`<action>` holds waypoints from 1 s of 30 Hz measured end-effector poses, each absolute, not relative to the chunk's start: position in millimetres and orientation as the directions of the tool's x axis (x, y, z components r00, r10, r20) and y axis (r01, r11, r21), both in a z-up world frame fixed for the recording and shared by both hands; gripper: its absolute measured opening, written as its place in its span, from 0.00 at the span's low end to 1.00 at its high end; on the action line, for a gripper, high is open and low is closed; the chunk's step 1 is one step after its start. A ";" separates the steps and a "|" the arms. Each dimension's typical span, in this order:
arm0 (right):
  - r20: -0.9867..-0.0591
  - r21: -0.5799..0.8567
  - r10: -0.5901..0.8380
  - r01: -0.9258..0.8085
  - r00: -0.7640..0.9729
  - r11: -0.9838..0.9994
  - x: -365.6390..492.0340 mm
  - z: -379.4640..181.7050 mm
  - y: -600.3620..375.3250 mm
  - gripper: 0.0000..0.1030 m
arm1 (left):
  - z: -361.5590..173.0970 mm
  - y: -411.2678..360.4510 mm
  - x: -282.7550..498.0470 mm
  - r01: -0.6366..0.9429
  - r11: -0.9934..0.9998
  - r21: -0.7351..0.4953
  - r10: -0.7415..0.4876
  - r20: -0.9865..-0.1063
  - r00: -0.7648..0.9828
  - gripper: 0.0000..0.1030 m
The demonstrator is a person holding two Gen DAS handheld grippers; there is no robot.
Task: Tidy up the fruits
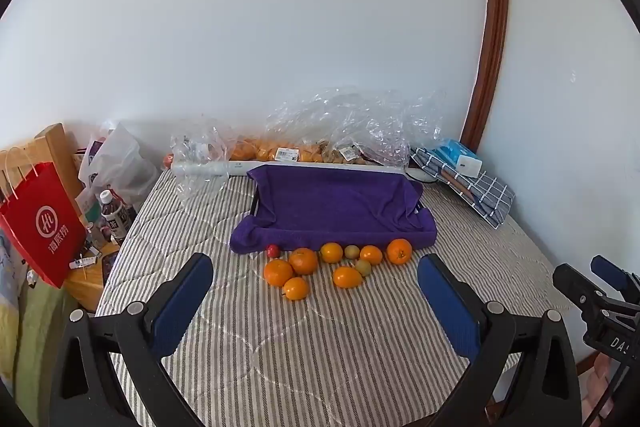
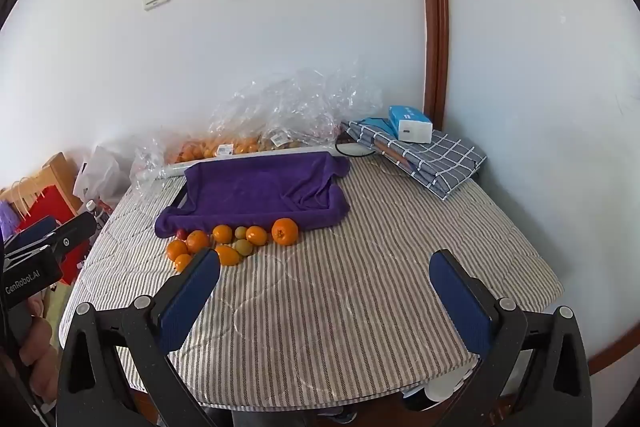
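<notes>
Both claws are hanging wide apart with nothing in them: the left claw (image 1: 316, 279) and the right claw (image 2: 326, 277). The fruits (image 1: 332, 265) are sitting in a bunch on the striped counter (image 1: 320, 347), just in front of the purple towel (image 1: 336, 203) covering a tray.

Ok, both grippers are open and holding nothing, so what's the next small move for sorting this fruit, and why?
Probably ease the left gripper forward and down onto the nearest orange. Its jaws stand wide open with nothing between them, the fruit lies loose on the striped cloth just ahead, and the purple-lined tray behind holds nothing yet.
</notes>
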State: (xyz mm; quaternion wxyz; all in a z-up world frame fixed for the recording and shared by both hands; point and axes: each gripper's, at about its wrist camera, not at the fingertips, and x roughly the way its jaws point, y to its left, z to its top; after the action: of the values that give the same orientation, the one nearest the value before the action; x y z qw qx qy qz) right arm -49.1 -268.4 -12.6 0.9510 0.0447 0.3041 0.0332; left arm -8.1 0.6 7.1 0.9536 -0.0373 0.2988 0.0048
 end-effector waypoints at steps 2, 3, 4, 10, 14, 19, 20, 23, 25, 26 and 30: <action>-0.575 0.104 0.088 -0.034 0.813 0.994 -50.0 -11.8 -267.0 1.00 | 7.5 0.9 -7.3 -0.031 0.997 -0.067 -0.013 -0.570 0.821 1.00; -0.576 0.104 0.088 -0.034 0.813 0.994 -50.0 -11.9 -266.9 1.00 | 7.7 0.9 -7.1 -0.030 0.997 -0.066 -0.013 -0.570 0.822 1.00; -0.576 0.103 0.087 -0.034 0.813 0.994 -49.9 -12.0 -266.7 1.00 | 8.0 1.3 -6.9 -0.029 0.997 -0.065 -0.013 -0.570 0.822 1.00; -0.574 0.103 0.087 -0.034 0.814 0.994 -45.0 -10.7 -267.9 1.00 | 8.1 2.2 -7.0 -0.030 0.997 -0.067 -0.014 -0.569 0.822 1.00; -0.573 0.104 0.088 -0.034 0.815 0.994 -46.4 -11.2 -267.5 1.00 | 8.1 2.2 -7.1 -0.029 0.997 -0.067 -0.014 -0.570 0.822 1.00; -0.570 0.102 0.086 -0.034 0.817 0.994 -47.9 -9.2 -265.9 1.00 | 8.3 2.7 -7.0 -0.028 0.997 -0.067 -0.016 -0.569 0.822 1.00; -0.570 0.103 0.087 -0.035 0.817 0.994 -47.7 -9.3 -265.3 1.00 | 8.1 2.7 -7.2 -0.029 0.997 -0.068 -0.015 -0.569 0.822 1.00; -0.569 0.105 0.093 -0.040 0.817 0.994 -48.1 -7.1 -268.4 1.00 | 8.1 2.4 -7.2 -0.029 0.997 -0.067 -0.015 -0.569 0.822 1.00; -0.573 0.104 0.091 -0.038 0.814 0.994 -48.3 -7.3 -268.0 1.00 | 8.0 2.6 -7.4 -0.028 0.997 -0.067 -0.015 -0.569 0.822 1.00; -0.574 0.104 0.091 -0.038 0.814 0.994 -47.9 -7.1 -267.7 1.00 | 8.1 2.6 -7.4 -0.028 0.997 -0.067 -0.015 -0.569 0.822 1.00; -0.574 0.105 0.093 -0.040 0.814 0.994 -47.6 -6.4 -265.8 1.00 | 8.1 2.7 -7.4 -0.028 0.997 -0.067 -0.015 -0.569 0.822 1.00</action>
State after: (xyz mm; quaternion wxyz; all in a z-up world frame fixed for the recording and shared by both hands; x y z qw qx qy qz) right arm -47.6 -265.8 -6.4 0.9513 0.0439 0.3033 0.0350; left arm -7.4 2.7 8.1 0.9539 -0.0364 0.2980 0.0035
